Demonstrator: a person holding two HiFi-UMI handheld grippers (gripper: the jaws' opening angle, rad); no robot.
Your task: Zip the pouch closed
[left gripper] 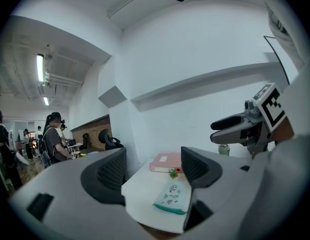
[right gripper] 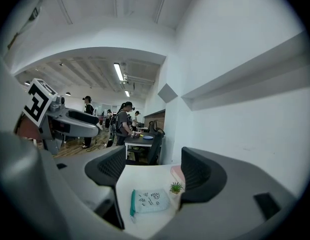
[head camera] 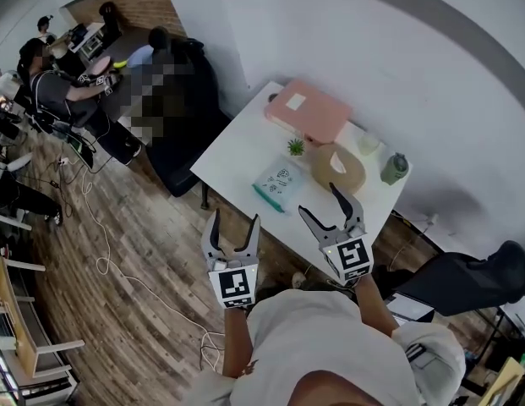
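Teal-edged pouch (head camera: 279,183) lies on the white table (head camera: 237,146), near its front edge. Left gripper (head camera: 236,224) and right gripper (head camera: 319,201) hang short of it, jaws spread, empty. I'd pin one end, then draw along the teal edge.

One pouch (head camera: 280,181), one plant (head camera: 295,147), two claws (head camera: 236,218) (head camera: 318,199)

Pouch (head camera: 279,182) zip: too small to tell open or closed. Left gripper view: pouch's right edge and worktop (left gripper: 145,194) corner hidden behind one jaw of left gripper (left gripper: 154,170).

Table (head camera: 237,146) w/ pouch (head camera: 279,182), pink box (head camera: 308,111)
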